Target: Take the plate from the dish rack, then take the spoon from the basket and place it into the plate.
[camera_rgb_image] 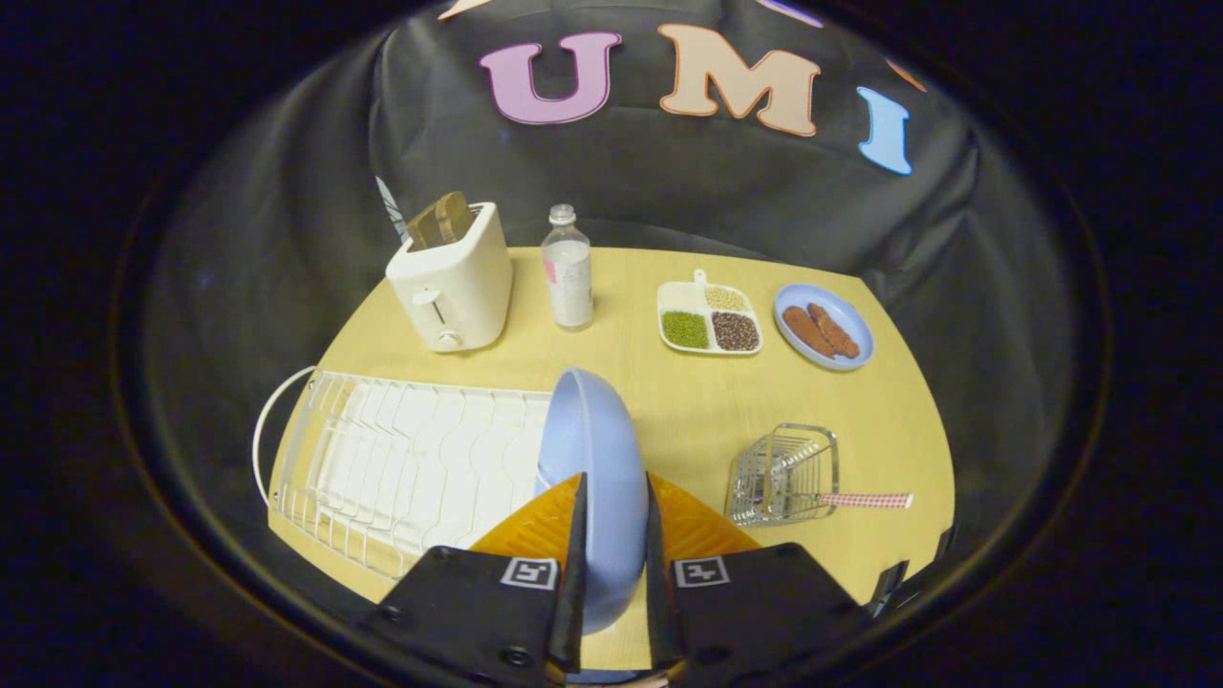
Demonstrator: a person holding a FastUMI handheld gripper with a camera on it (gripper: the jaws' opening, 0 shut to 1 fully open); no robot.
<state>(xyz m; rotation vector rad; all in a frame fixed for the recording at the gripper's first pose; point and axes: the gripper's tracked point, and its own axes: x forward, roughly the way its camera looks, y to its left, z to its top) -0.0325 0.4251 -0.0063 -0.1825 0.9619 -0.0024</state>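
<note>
Nearest, tool (611,564) closed on the light blue plate (592,478), both fingers (573,573) pressing its faces, one on each side. Plate held on edge, upright, rising ahead of the fingertips at the right end of the white wire dish rack (411,468); whether its lower edge touches the rack, cannot tell. Rack lying on the pale wooden surface (669,420), spreading left of the plate, with a looped handle at its far left end. Right of the plate, well apart from it, a small wire basket (783,473) tipped on its side. Spoon handle (865,500), red-and-white checked, sticking out of the basket toward the right, level with the surface; spoon bowl hidden among the wires. Farther back, a white divided tray (709,320) holding green, dark and pale grains, and just right of it a blue dish (824,325) with two brown sausages. Back left, a clear bottle (568,272) standing upright near a white toaster (451,277) with toast in its slots. Beyond all, black cloth wall (287,239).
</note>
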